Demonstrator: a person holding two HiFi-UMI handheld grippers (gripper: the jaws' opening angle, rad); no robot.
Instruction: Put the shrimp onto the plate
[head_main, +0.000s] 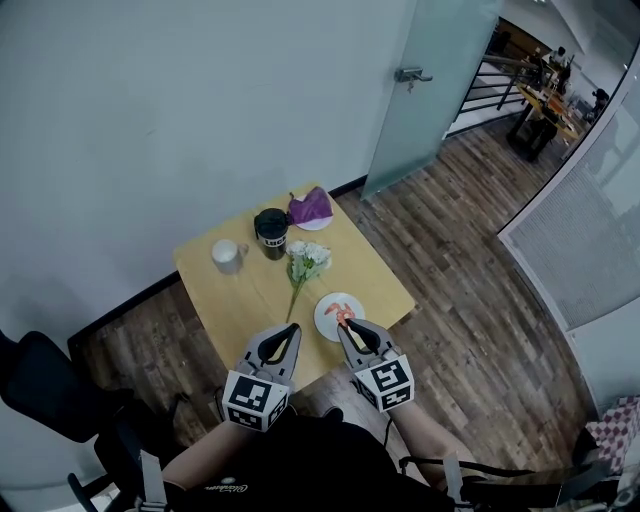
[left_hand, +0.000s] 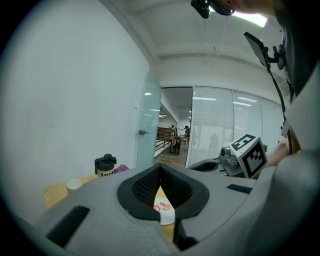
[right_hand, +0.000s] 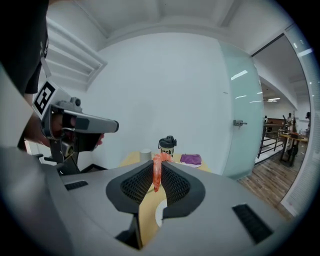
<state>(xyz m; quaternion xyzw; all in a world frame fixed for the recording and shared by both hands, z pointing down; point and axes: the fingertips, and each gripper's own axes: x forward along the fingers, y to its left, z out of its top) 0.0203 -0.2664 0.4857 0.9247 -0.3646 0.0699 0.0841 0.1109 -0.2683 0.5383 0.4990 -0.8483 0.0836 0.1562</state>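
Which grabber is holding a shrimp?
The right gripper: an orange shrimp is pinched between its jaws. The left gripper has its jaws closed on nothing.

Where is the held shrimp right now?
The shrimp hangs pinched in the right gripper; the head view puts it over the near side of the plate, at the table's near right corner.

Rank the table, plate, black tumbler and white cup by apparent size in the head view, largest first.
1. table
2. plate
3. black tumbler, only slightly smaller than the plate
4. white cup
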